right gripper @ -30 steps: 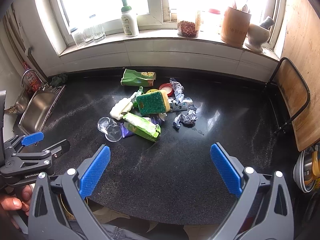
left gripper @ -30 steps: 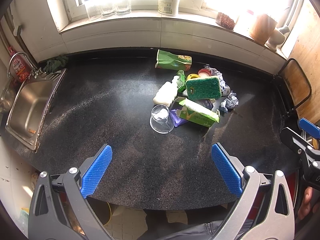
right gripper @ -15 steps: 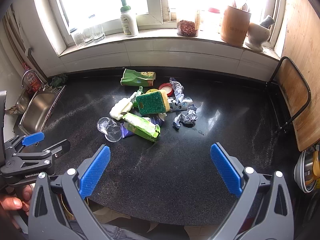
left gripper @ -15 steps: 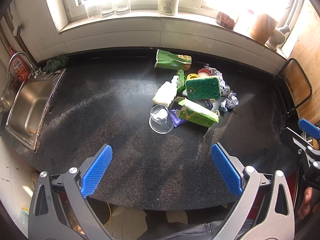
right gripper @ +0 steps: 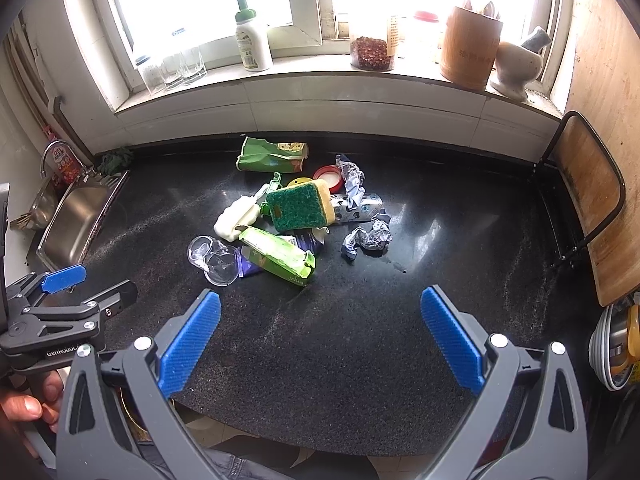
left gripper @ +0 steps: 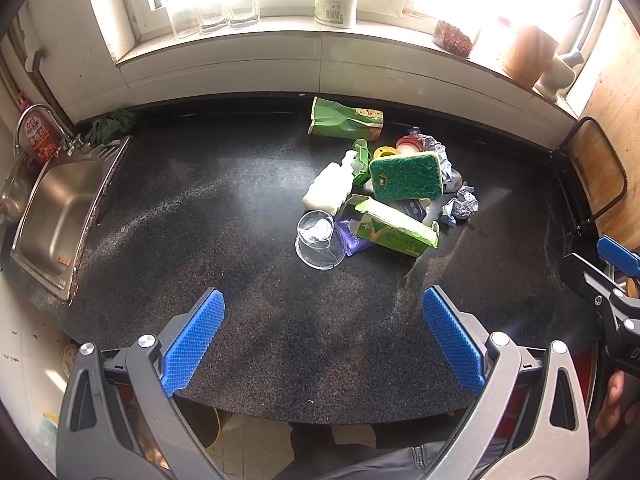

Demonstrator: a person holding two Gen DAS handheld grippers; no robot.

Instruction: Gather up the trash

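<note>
Trash heaped mid-counter, both claws spread wide and holding nothing.

I've got the left gripper (left gripper: pixel 322 338) and the right gripper (right gripper: pixel 320 338) hovering over the near edge of the black countertop (right gripper: pixel 440 248), blue pads well apart, the pile well ahead of them. In the heap: a green sponge (right gripper: pixel 300 204) sits on top, a green carton (right gripper: pixel 278 256) lies just in front of it, a clear plastic cup (right gripper: pixel 212 258) on its side touches the purple wrapper (right gripper: pixel 250 268), a white bottle (right gripper: pixel 236 218) lies left of the sponge, and crumpled foil (right gripper: pixel 368 238) sits just right of the pile. A green bag (right gripper: pixel 272 156) lies apart near the back wall. The sink (left gripper: pixel 60 208) is far left.
</note>
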